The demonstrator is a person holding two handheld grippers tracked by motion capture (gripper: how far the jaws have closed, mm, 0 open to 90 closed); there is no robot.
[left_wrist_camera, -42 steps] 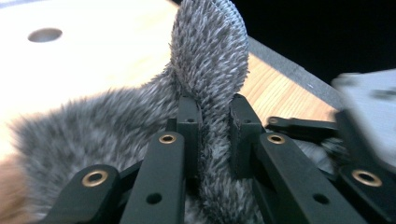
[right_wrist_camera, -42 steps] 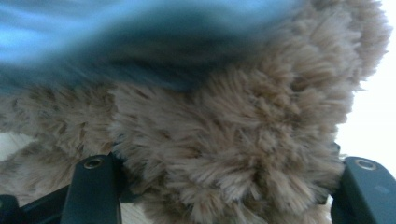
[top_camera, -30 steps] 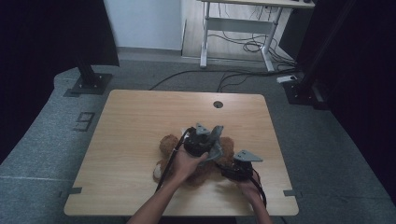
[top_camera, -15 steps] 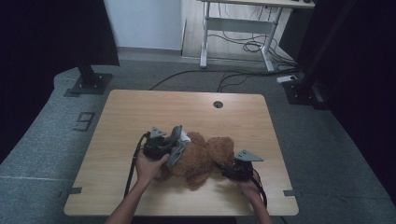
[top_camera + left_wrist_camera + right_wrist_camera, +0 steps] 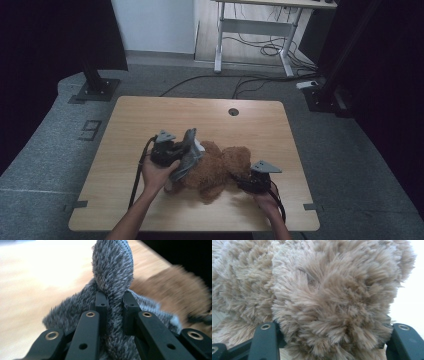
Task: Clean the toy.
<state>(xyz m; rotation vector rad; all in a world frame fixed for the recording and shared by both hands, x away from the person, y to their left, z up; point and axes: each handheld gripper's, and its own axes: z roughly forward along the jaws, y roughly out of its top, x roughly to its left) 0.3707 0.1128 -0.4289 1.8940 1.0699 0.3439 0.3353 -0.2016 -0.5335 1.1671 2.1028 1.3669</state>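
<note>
**High view: left gripper pulled grey fabric left, right gripper pinned the teddy bear**

High view had the left hand (image 5: 159,175) coming in from the bottom edge, forearm angled up and right, left gripper (image 5: 176,150) held above the wooden table (image 5: 150,115) at the bear's left end. Right hand (image 5: 267,202) sat low near the front right of the table, right gripper (image 5: 247,181) pointing left into the bear.

Versus the frame a second ago: left gripper had moved well to the left, from over the bear's middle to past its left end, dragging the grey fuzzy cloth (image 5: 112,272) with it. Right gripper hadn't moved.

Left gripper view: jaws clenched on a fold of the grey cloth, which stood up between them. Right gripper view: jaws set fairly wide, clamped on a thick part of the brown teddy bear (image 5: 332,297), fur bulging between them.

Bear (image 5: 217,167) lay on its side near the table's front centre, between the two grippers. Fur was shaggy, tan-brown. Grey cloth draped at its left end, touching it.
</note>
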